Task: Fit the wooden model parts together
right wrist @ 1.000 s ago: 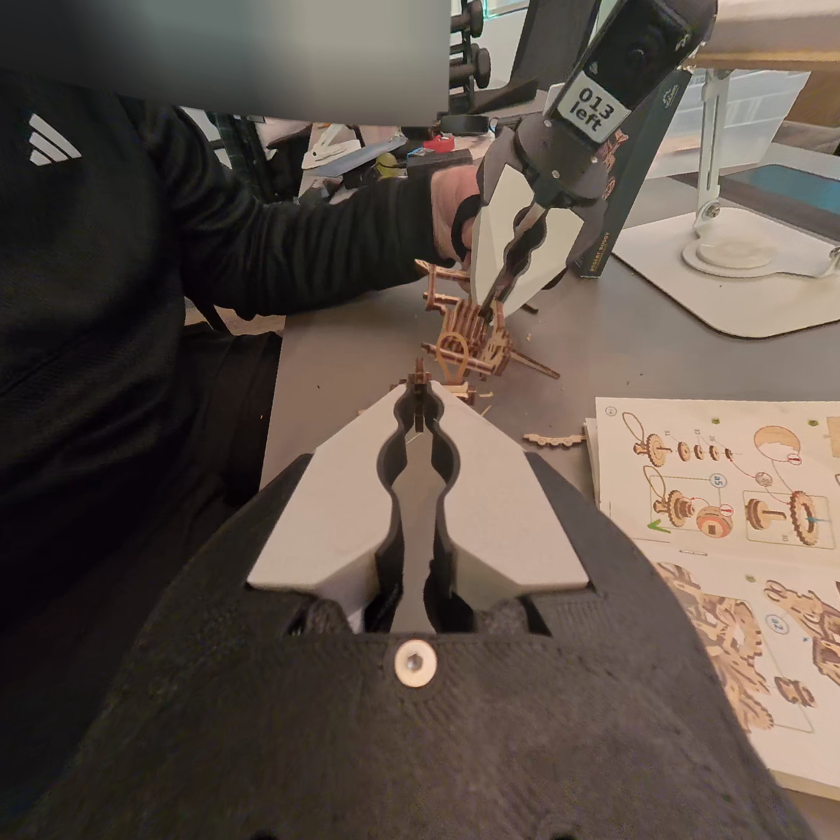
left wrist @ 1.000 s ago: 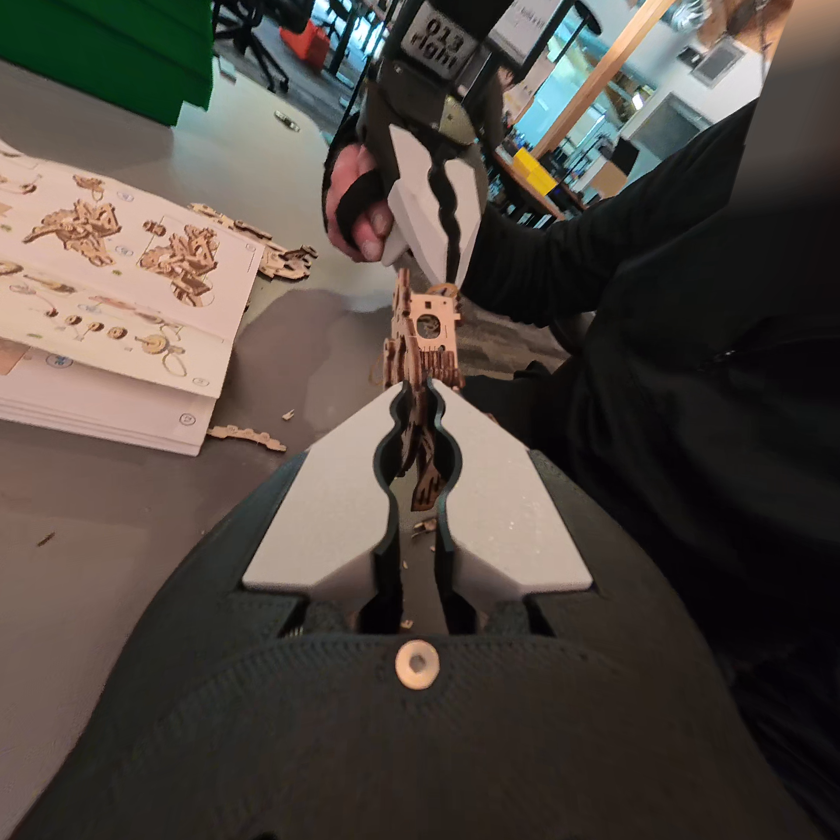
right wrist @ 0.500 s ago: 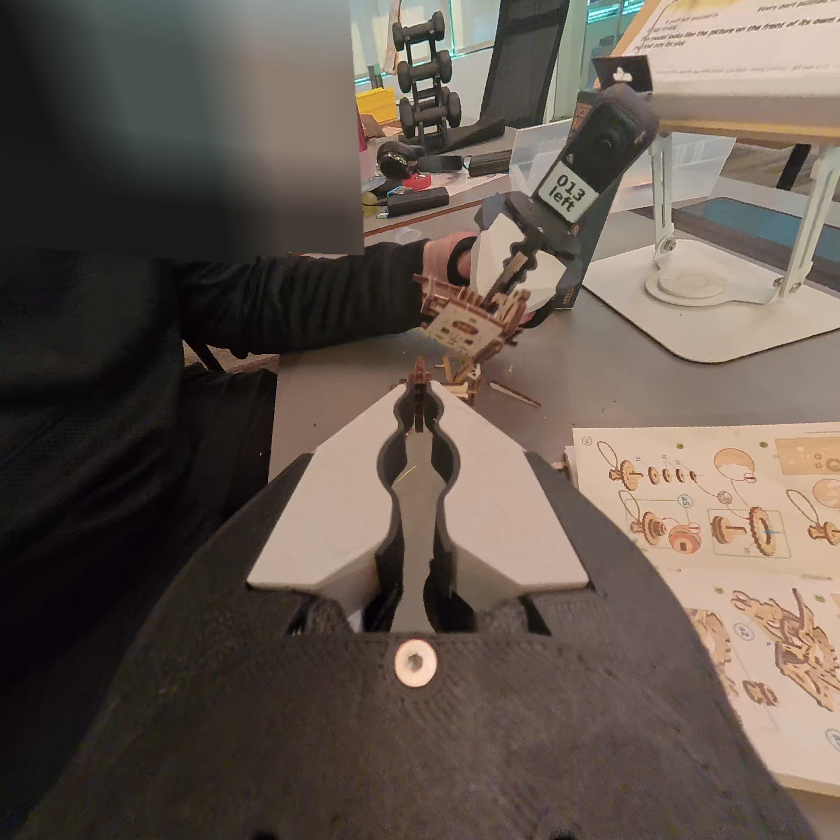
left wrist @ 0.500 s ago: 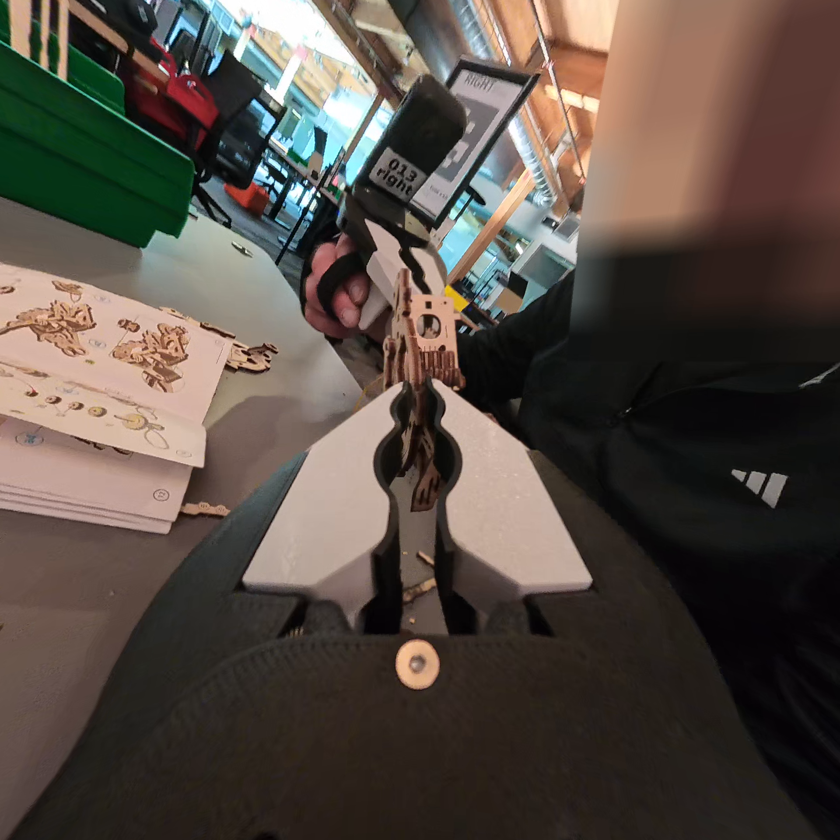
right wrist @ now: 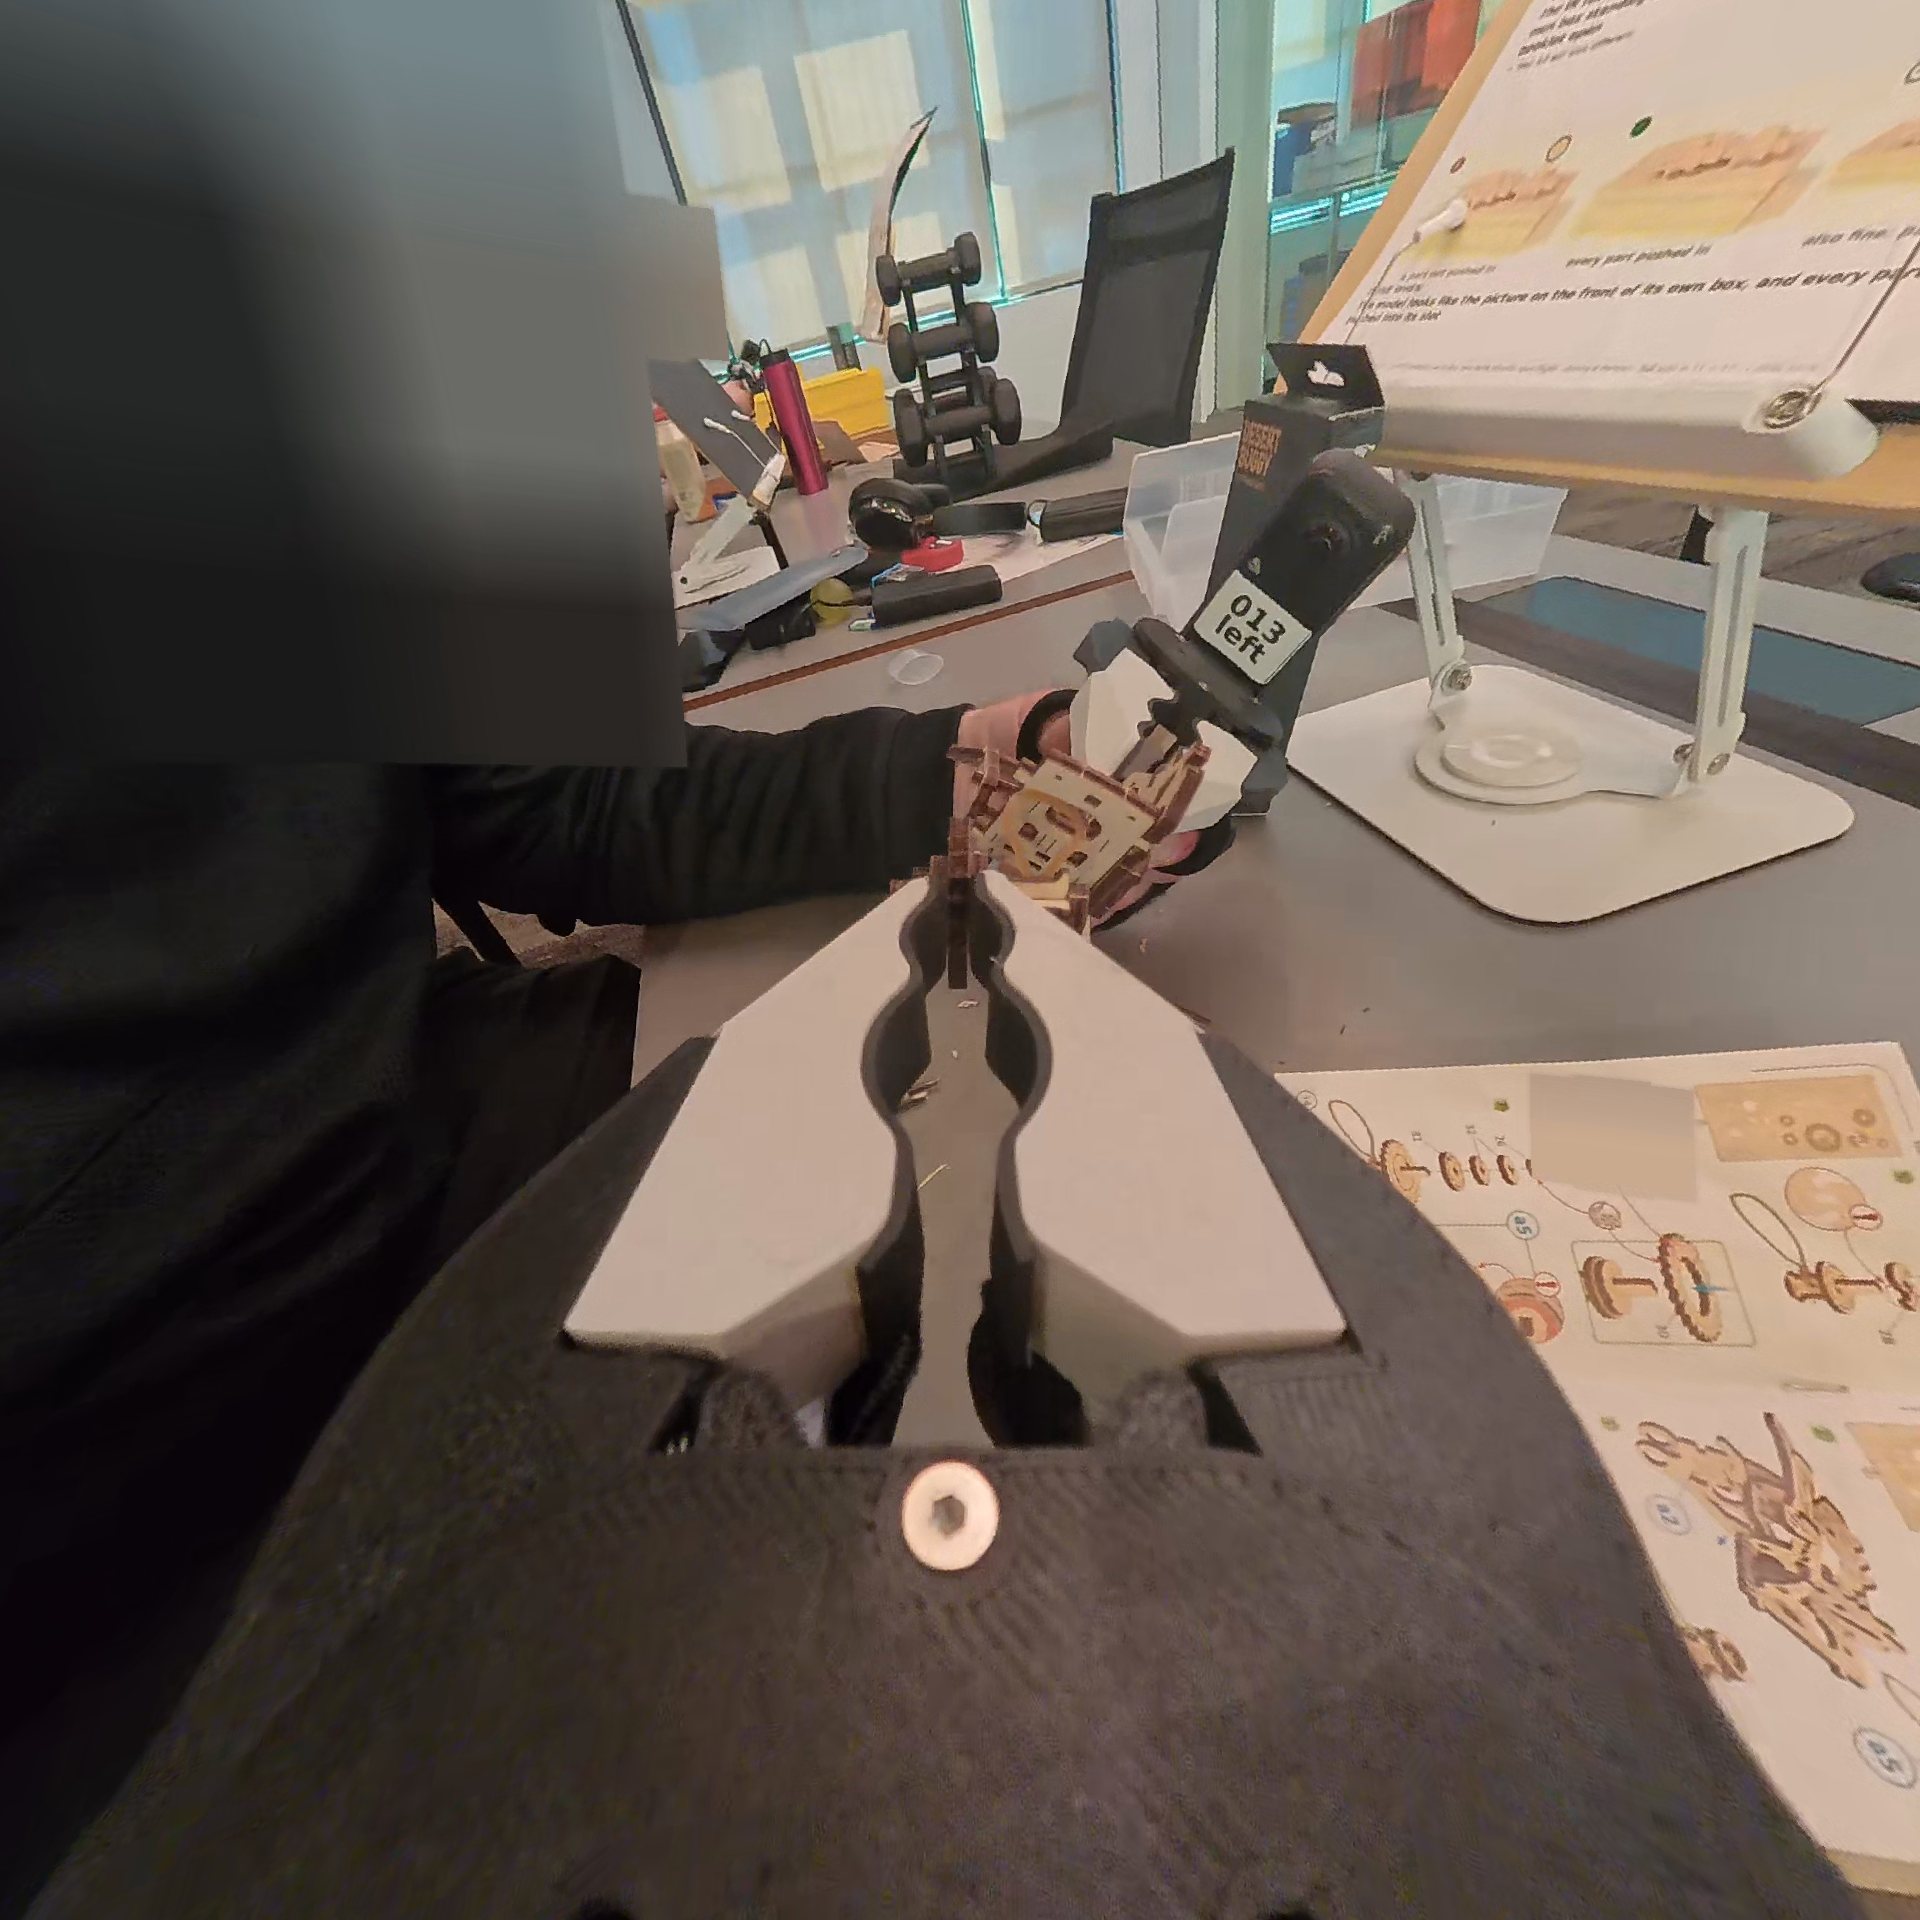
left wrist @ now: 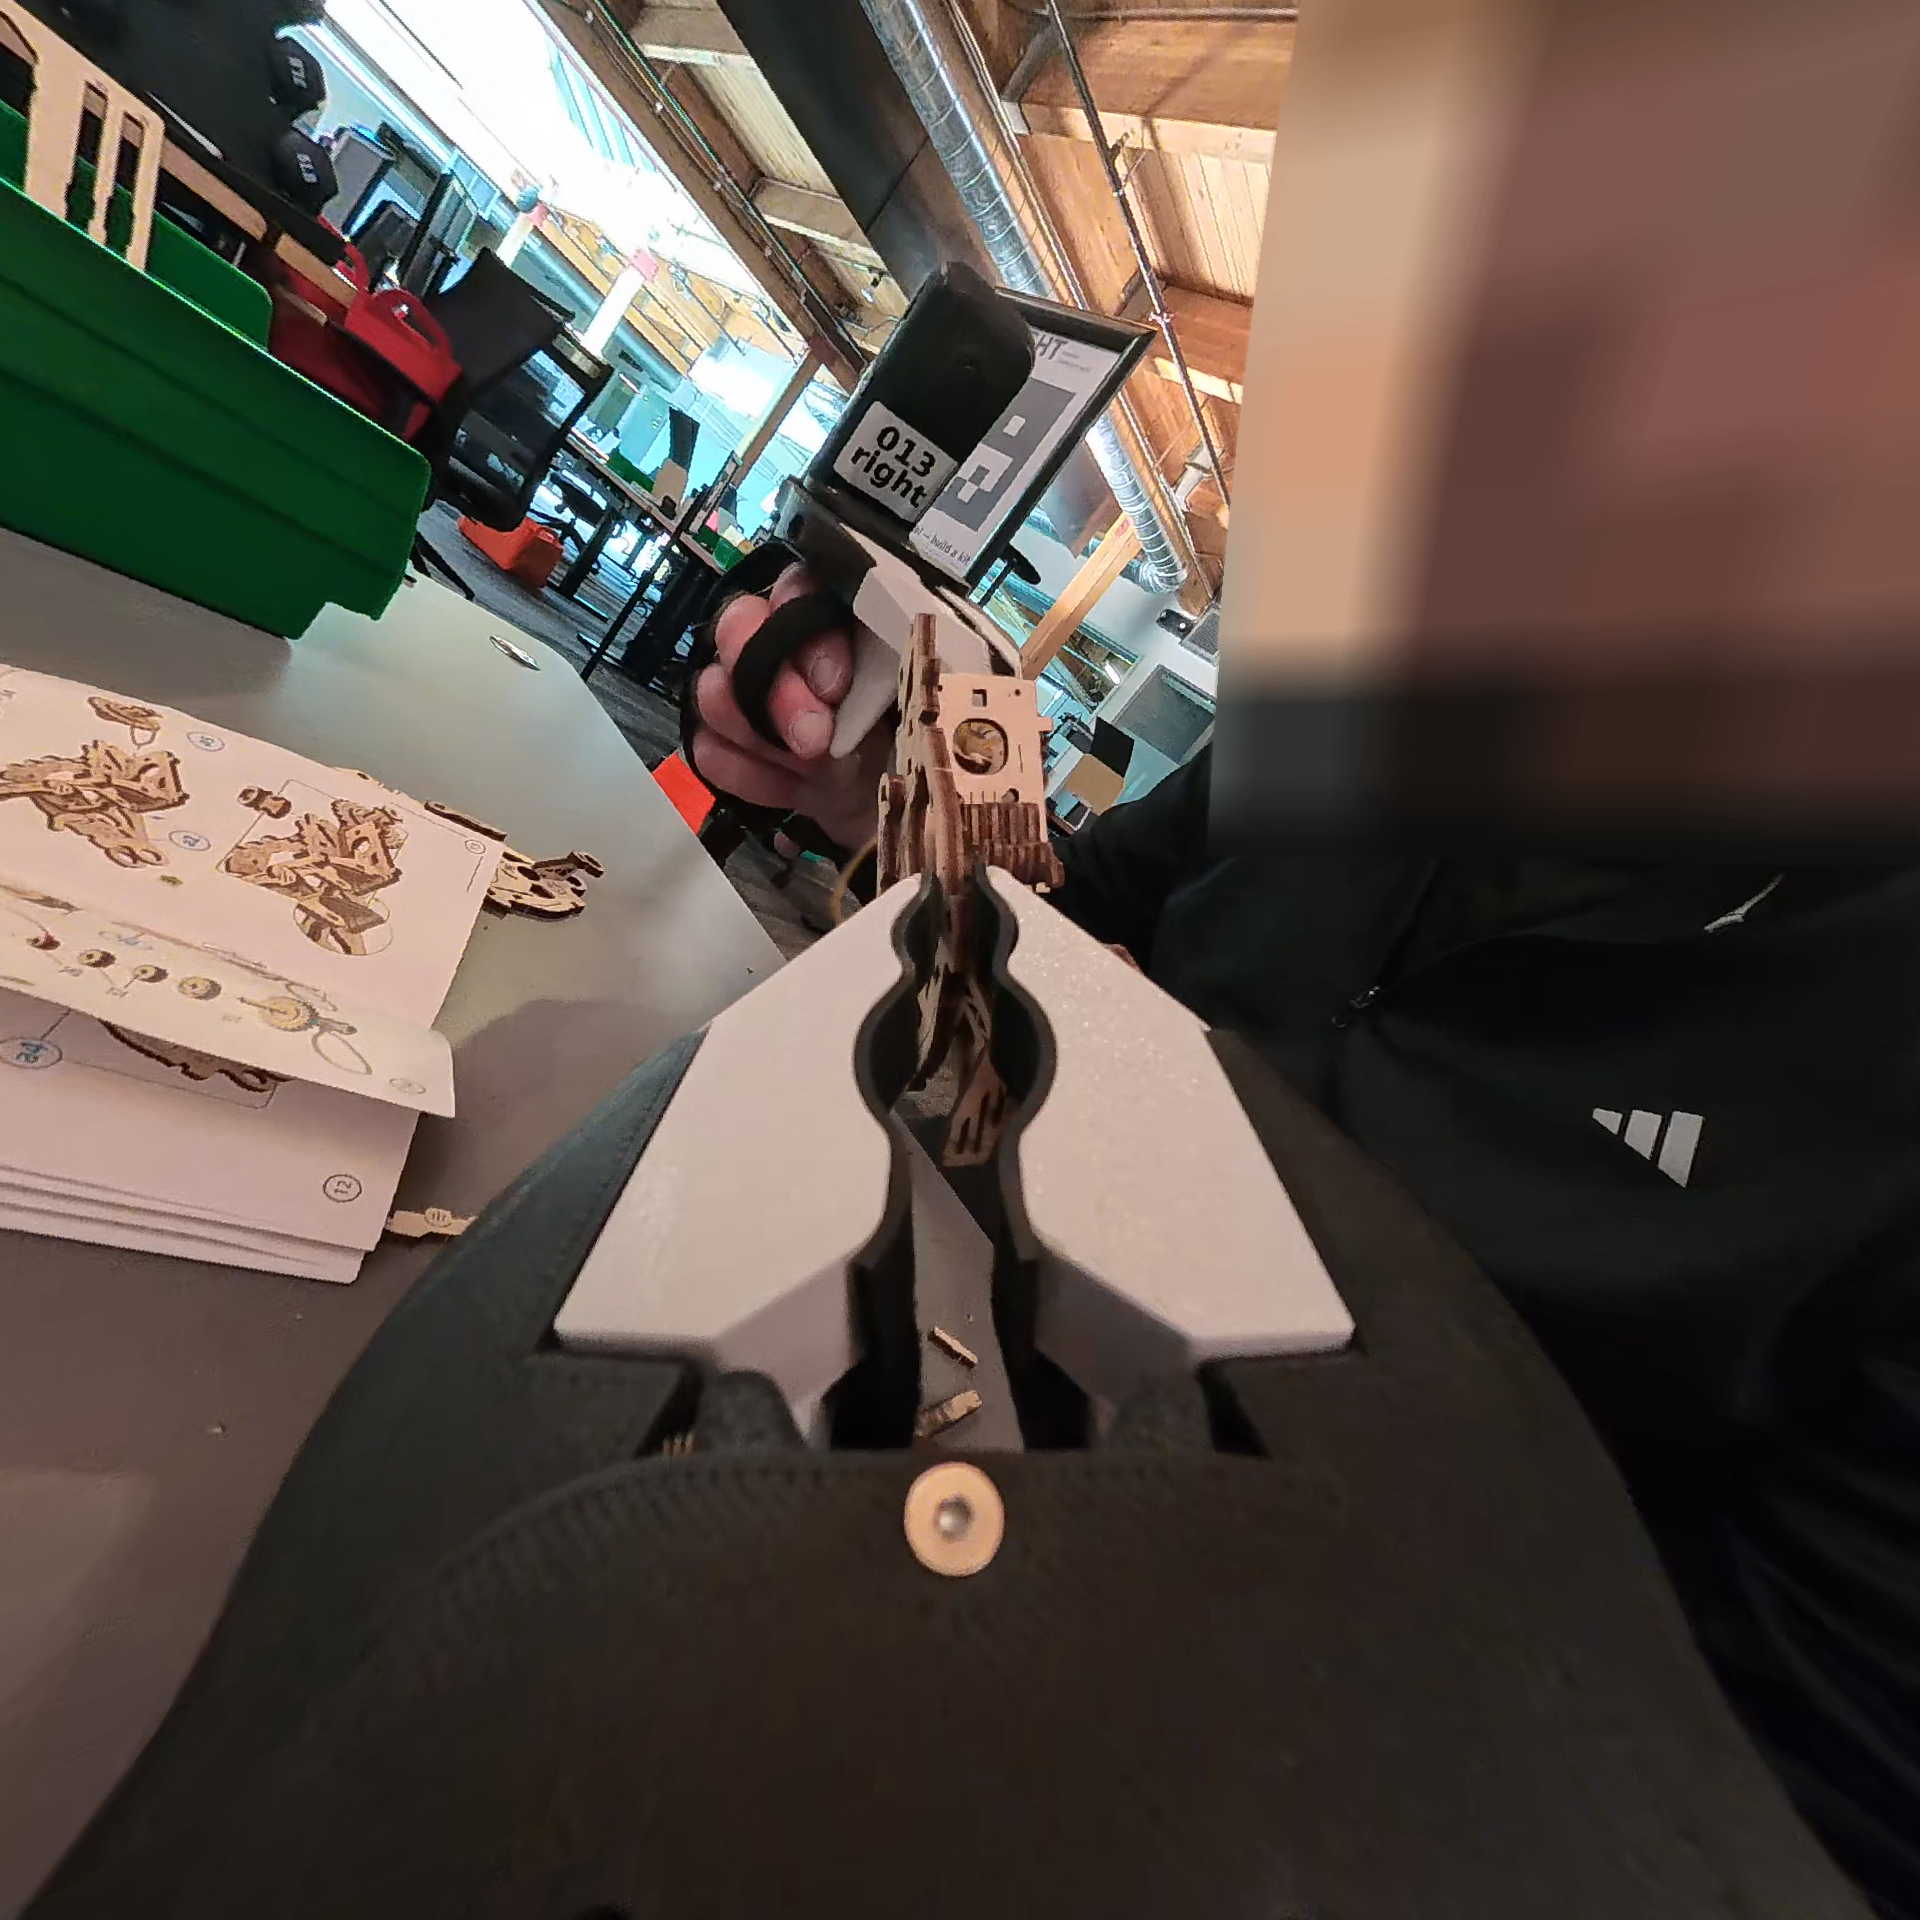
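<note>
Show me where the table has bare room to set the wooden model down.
Bare grey table lies between the instruction booklet and the white stand base. More lies beyond the booklet toward the green bins. It is crowded where the left gripper holds the wooden model near the right gripper, with loose wooden pieces beside the booklet.

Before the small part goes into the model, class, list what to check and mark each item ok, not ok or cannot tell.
1. Left gripper shut on the model: ok.
2. Right gripper shut on the small part: ok.
3. Model lifted off the table: ok.
4. Small part close to the model: ok.
5. Small part lined up with its slot: cannot tell.
6. Booklet open on the table: ok.
</note>
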`<action>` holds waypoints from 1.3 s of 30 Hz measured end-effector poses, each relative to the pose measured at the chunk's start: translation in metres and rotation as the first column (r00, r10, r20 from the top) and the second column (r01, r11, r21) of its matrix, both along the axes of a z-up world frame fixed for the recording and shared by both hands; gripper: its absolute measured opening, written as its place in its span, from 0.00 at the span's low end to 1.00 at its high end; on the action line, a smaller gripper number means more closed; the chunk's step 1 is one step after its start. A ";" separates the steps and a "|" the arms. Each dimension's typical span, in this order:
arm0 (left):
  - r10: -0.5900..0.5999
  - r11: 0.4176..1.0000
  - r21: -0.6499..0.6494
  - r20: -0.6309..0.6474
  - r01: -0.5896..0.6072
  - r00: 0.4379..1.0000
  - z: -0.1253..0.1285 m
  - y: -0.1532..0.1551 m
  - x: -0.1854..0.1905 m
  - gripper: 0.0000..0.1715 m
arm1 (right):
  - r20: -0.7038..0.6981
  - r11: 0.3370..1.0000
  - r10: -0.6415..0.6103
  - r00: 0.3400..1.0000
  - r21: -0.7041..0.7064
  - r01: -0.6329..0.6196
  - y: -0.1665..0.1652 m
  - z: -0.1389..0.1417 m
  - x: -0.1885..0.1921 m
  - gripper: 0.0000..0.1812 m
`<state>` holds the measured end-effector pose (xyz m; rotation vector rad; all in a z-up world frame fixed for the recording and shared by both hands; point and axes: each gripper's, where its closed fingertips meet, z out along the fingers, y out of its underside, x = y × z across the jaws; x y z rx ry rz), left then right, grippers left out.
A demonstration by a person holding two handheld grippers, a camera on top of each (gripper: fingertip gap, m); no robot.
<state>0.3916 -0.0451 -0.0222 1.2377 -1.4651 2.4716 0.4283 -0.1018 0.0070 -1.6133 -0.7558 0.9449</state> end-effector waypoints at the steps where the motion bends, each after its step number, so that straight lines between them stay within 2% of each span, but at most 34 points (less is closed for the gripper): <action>1: -0.001 1.000 -0.002 0.002 0.001 1.000 0.000 0.000 0.000 0.02 | 0.004 1.000 -0.003 1.000 -0.001 0.003 0.000 0.000 0.001 0.00; 7: -0.007 1.000 0.009 -0.001 0.007 1.000 -0.002 -0.002 0.000 0.02 | 0.045 1.000 -0.020 0.999 -0.016 0.021 -0.001 -0.010 0.003 0.00; 19: -0.023 0.999 0.040 -0.010 0.024 1.000 -0.006 -0.007 -0.001 0.02 | 0.068 0.999 0.010 0.998 -0.049 -0.007 -0.028 -0.035 0.011 0.00; 39: -0.025 0.993 0.109 -0.092 0.035 0.995 -0.024 -0.013 0.004 0.02 | 0.006 0.998 0.009 1.000 -0.067 -0.008 -0.026 -0.042 0.020 0.00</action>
